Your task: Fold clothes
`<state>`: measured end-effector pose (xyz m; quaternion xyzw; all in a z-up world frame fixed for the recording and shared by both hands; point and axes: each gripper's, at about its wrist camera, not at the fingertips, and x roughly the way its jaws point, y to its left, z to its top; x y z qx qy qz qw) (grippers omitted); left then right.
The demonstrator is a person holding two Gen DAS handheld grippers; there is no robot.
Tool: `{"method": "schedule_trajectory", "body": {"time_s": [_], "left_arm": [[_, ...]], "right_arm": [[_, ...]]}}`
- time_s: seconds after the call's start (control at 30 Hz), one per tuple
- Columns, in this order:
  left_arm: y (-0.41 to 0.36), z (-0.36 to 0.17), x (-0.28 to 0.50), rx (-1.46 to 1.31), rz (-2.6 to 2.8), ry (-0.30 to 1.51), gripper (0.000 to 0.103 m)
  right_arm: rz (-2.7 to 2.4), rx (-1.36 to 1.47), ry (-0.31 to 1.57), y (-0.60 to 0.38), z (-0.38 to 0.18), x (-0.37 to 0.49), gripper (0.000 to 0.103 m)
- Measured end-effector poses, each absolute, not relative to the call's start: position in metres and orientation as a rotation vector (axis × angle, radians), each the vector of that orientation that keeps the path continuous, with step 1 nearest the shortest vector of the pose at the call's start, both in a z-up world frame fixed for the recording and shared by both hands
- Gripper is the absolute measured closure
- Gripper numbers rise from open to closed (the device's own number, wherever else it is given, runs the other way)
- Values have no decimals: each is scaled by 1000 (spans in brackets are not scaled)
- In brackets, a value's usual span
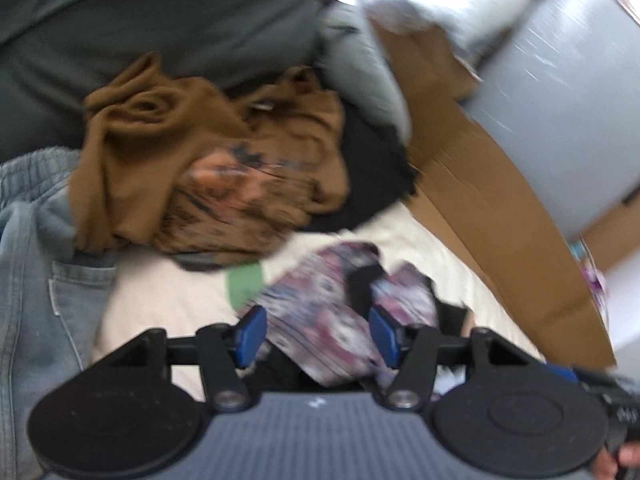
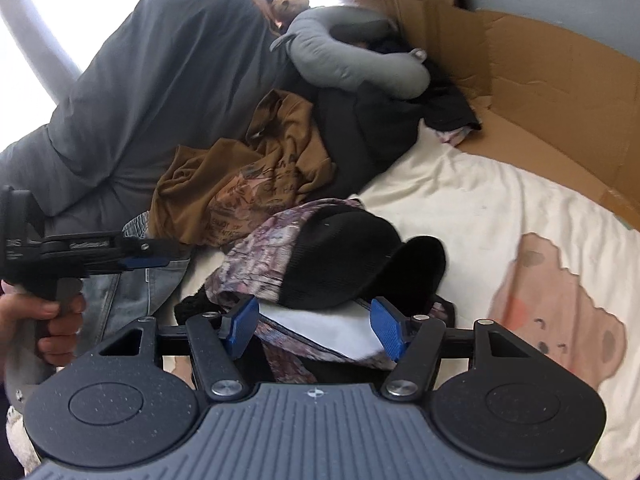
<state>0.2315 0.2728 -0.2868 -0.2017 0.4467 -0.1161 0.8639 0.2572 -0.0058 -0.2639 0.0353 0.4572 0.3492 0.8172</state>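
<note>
A pile of clothes lies on a cream bear-print sheet (image 2: 500, 200). A purple patterned garment (image 1: 320, 312) lies crumpled under my left gripper (image 1: 318, 334), whose blue pads are wide apart and hold nothing. In the right wrist view the same patterned garment (image 2: 256, 252) lies under a black cap (image 2: 352, 256). My right gripper (image 2: 314, 326) is open just above its white lining. My left gripper also shows in the right wrist view (image 2: 152, 256), at the left. A brown printed shirt (image 2: 256, 184) and light denim jeans (image 1: 36, 272) lie beyond.
A dark grey duvet (image 2: 152, 92) fills the far left. A grey neck pillow (image 2: 352, 56) and black clothes (image 2: 380, 128) lie at the back. Cardboard sheets (image 2: 540, 92) line the wall on the right. A teddy bear (image 2: 288, 0) sits far back.
</note>
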Motion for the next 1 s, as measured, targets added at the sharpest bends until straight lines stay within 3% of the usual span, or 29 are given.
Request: {"method": "schedule_trajectory", "body": {"time_s": [0.3, 0.37, 0.47, 0.67, 0.87, 1.0], "left_arm": [[288, -341, 261, -589, -165, 987, 39], [291, -351, 265, -637, -172, 999, 31], [292, -363, 271, -661, -165, 1033, 29], [290, -374, 275, -723, -200, 1062, 32], [284, -372, 280, -728, -246, 1044, 44], [286, -371, 285, -735, -247, 1040, 58]], "right_arm": [[708, 88, 1035, 46, -290, 275, 38], [703, 92, 1047, 55, -296, 279, 38], [699, 83, 1071, 70, -307, 284, 38], [680, 102, 1124, 82, -325, 292, 39], [666, 120, 1181, 89, -340, 299, 60], [682, 122, 1209, 94, -346, 300, 99]]}}
